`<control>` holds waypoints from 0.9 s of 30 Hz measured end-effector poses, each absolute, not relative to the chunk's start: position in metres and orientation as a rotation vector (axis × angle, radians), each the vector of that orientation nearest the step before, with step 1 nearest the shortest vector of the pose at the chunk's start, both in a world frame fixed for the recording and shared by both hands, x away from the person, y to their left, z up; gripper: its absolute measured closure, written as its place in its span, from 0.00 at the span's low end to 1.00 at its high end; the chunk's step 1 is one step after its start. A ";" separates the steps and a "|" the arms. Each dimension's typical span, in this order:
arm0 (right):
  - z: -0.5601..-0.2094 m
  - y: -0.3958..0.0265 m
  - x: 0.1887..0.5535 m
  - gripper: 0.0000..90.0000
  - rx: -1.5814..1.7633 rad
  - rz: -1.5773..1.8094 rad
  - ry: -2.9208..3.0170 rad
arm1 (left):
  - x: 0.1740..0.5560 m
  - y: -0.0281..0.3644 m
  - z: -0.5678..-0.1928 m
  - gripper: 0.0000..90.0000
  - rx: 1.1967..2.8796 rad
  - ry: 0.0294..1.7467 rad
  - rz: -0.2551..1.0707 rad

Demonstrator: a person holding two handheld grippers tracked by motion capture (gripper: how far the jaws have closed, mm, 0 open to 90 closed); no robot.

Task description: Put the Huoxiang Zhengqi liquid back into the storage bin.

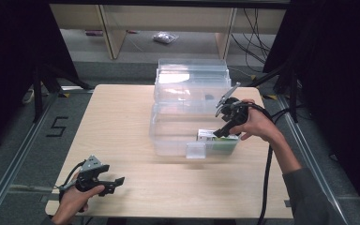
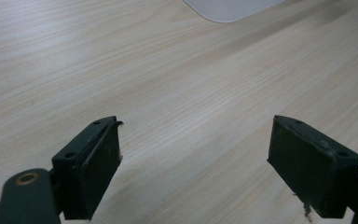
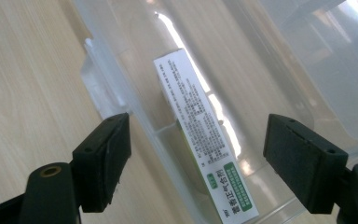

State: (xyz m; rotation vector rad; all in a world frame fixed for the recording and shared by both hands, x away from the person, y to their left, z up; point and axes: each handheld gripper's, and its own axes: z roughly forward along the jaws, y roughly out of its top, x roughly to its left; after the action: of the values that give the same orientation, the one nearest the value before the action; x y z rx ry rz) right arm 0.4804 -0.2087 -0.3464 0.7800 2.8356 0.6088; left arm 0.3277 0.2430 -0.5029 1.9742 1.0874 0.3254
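Small white-and-green carton (image 3: 200,140), printed with dense text, lies inside the clear plastic storage bin (image 1: 168,133), in the near right corner against the front wall. In the high view the carton (image 1: 215,137) shows through the bin's front, just right of the bin's clear latch tab (image 1: 196,150). It rests on a long edge, tilted, printed face up (characters too small to read from here).

My right gripper (image 3: 198,165) hangs above the carton, jaws spread wide, one on each side of it and neither touching; they hold nothing. In the high view my right hand (image 1: 255,123) holds that gripper (image 1: 221,132) over the bin's right end, pointed down into it, black cable trailing back along my forearm.

Bin sits mid-worktop, right of centre, its clear lid (image 1: 192,77) swung open and standing up behind it.

My left gripper (image 2: 193,161) is well apart from all this, low over bare wood at the near left of the worktop (image 1: 122,122). Jaws wide open, empty. In the high view my left hand (image 1: 72,199) grips it (image 1: 115,183) near the front edge, jaws pointing right.

Beyond the worktop: grey floor, light wooden furniture legs, a small plastic bag (image 1: 165,37) on the floor.
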 end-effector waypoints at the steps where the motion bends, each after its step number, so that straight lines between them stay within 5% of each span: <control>1: -0.346 -0.209 0.479 0.26 0.777 0.617 2.830 | 0.328 0.243 -0.503 0.18 1.970 1.086 0.328; 27: -0.363 -0.218 0.442 0.25 0.835 0.781 2.762 | 0.328 0.242 -0.503 0.18 1.967 1.088 0.328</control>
State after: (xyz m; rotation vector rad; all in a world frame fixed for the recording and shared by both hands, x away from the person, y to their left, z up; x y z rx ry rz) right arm 0.4416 -0.2176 -0.3628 0.8354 2.7616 0.7813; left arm 0.3277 0.2424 -0.5035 1.9669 1.0881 0.3283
